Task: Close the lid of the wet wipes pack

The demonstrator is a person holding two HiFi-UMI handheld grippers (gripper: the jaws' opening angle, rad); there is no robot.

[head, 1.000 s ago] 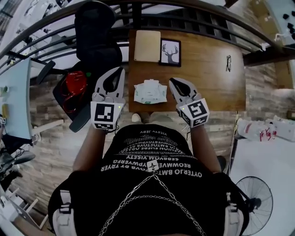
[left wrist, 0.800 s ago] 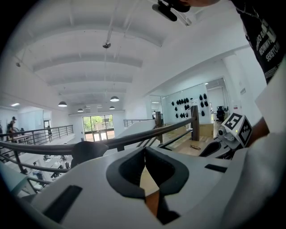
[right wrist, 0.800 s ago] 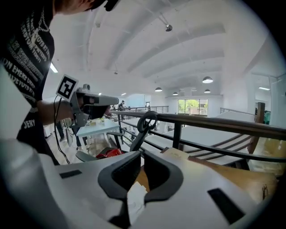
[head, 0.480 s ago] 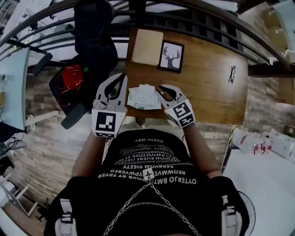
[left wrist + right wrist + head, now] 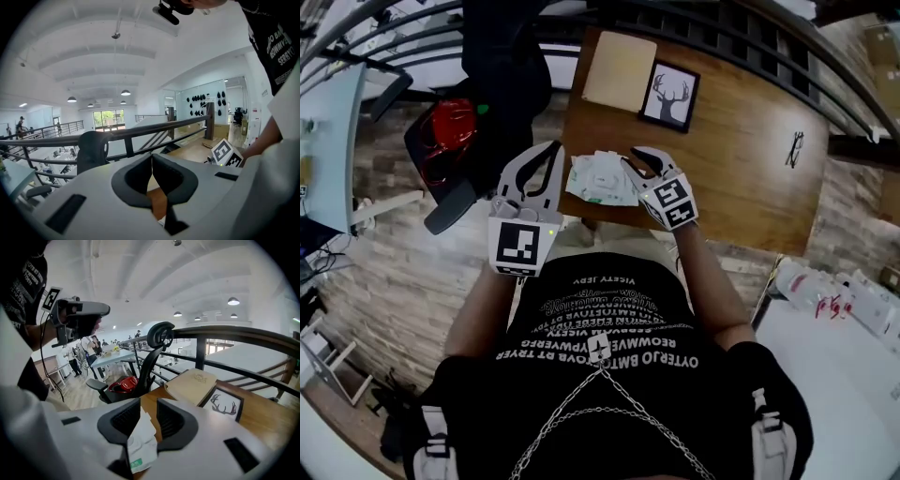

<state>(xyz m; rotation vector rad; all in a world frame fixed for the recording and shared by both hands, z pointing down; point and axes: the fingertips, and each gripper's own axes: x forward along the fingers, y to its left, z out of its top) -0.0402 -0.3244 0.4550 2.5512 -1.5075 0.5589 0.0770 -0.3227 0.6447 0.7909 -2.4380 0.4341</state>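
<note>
The white wet wipes pack [image 5: 602, 180] lies near the front edge of the wooden table [image 5: 741, 187], its top crumpled. My right gripper [image 5: 630, 159] hangs over the pack's right end. Its jaws have just been opening and stand apart. In the right gripper view the pack [image 5: 142, 444], with a small green label, shows in the gap of the right gripper [image 5: 148, 405], and the pads do not press on it. My left gripper [image 5: 551, 148] is just left of the pack, off the table's left edge. Its pads meet at the tip of the left gripper [image 5: 152, 161], with nothing between them.
A framed deer picture [image 5: 668, 97] and a tan book [image 5: 619, 67] lie at the table's back. Glasses [image 5: 795, 150] rest at the far right. A black office chair [image 5: 502, 56] with a red bag [image 5: 453, 131] stands left of the table, and a railing runs behind.
Both grippers have come down toward the table. The right one slid left from beside the pack to over its right end, and its jaws spread apart.
</note>
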